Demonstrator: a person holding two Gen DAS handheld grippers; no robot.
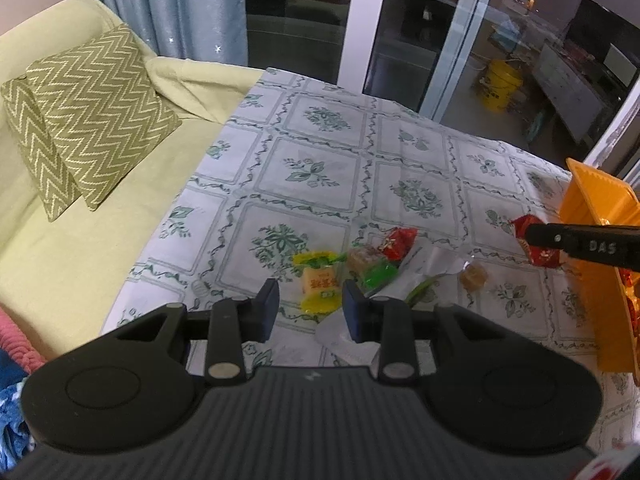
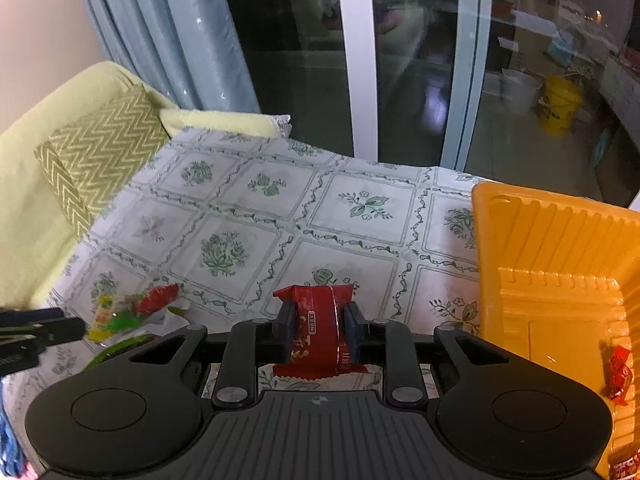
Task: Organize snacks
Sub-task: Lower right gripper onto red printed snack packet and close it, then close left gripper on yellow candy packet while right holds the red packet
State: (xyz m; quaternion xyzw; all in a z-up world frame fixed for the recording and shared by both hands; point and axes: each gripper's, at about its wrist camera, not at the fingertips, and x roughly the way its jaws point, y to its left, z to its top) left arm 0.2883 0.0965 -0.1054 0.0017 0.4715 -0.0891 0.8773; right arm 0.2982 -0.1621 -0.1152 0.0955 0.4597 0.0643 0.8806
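The right claw [image 2: 320, 330] is pinched on a red foil-wrapped snack packet [image 2: 318, 332], its two dark pads pressed flat against the packet's long sides so the crimped ends stick out above and below. It is lifted off the floral-patterned plastic cloth covering the tabletop [image 2: 248, 224], and just to its right sits the orange ribbed plastic tray [image 2: 560, 240], which already holds at least one red-wrapped sweet [image 2: 618, 372]. I judge that is where this packet is bound, the grip taken across the middle so it will not swing.

The left claw [image 1: 310, 308] hangs low over the remaining heap with its blue-padded fingers [image 1: 269, 304] apart and nothing between them. Just beyond it lies a yellow-wrapped candy [image 1: 318, 280], with a green-wrapped candy [image 1: 378, 274], another red foil packet [image 1: 396, 240] and a small clear-wrapped brown sweet [image 1: 472, 276] clustered close. It looks lined up on the yellow one, probably waiting its turn.
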